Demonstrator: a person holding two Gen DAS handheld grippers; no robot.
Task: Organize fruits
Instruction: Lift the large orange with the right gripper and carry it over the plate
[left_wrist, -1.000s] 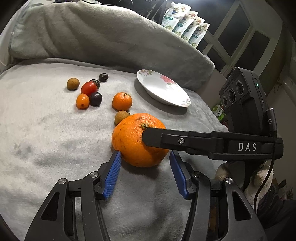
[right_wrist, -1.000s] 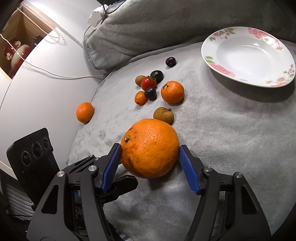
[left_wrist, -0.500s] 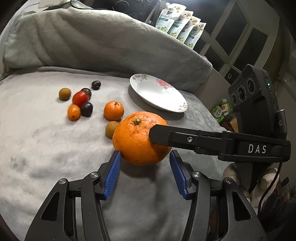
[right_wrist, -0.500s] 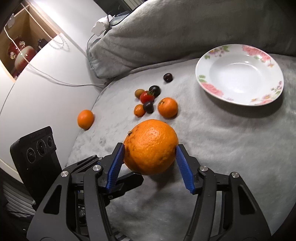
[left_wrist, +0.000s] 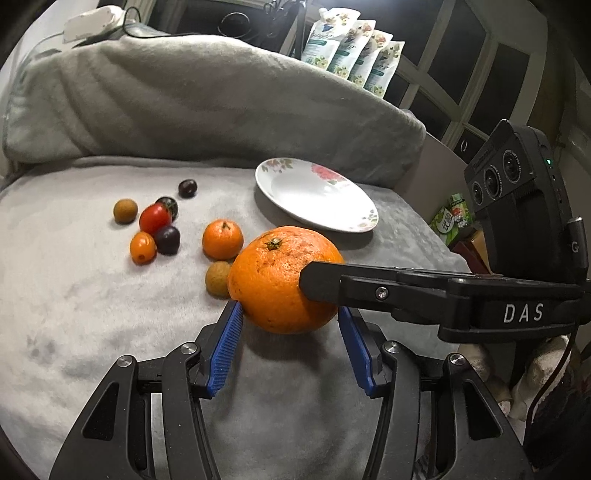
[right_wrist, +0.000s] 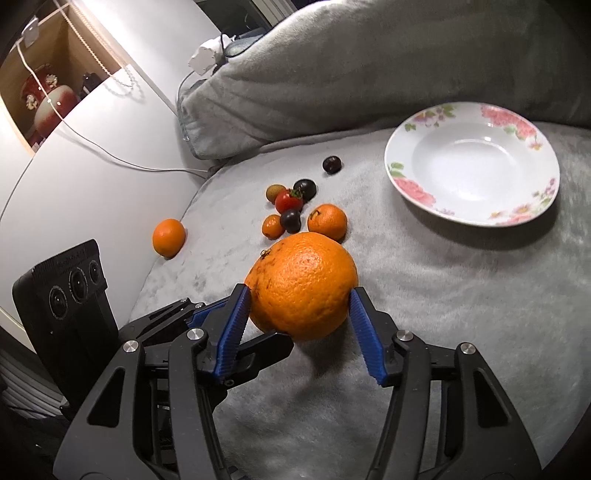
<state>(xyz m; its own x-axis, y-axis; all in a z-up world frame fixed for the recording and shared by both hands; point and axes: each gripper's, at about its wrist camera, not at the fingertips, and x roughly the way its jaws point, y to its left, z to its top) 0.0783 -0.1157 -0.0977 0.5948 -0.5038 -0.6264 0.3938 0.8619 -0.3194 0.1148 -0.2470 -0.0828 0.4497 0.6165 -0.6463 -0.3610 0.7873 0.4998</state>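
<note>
A large orange (right_wrist: 301, 286) hangs just above the grey blanket (right_wrist: 443, 314), casting a shadow below it. My right gripper (right_wrist: 300, 291) is closing its jaws on it, and both blue pads press its sides. In the left wrist view the same orange (left_wrist: 273, 273) sits over the tips of my left gripper (left_wrist: 289, 310), which is open, and a right finger (left_wrist: 369, 291) crosses in front. The left fingers (right_wrist: 266, 341) reach under the fruit from the left. A flowered white plate (right_wrist: 472, 221) lies empty at the back right.
Small fruits cluster on the blanket beyond the orange: a mandarin (left_wrist: 222, 239), a red tomato (left_wrist: 155, 218), a small orange tomato (left_wrist: 142, 247), dark plums (left_wrist: 167, 240) and brown longans (left_wrist: 218, 278). Another mandarin (right_wrist: 168, 237) lies by the blanket's left edge. A grey pillow (left_wrist: 203, 99) backs the bed.
The right jaws closed onto the large orange and lifted it off the blanket. The stem end turned upward. Both grippers rose slightly, and the left one kept its opening.
</note>
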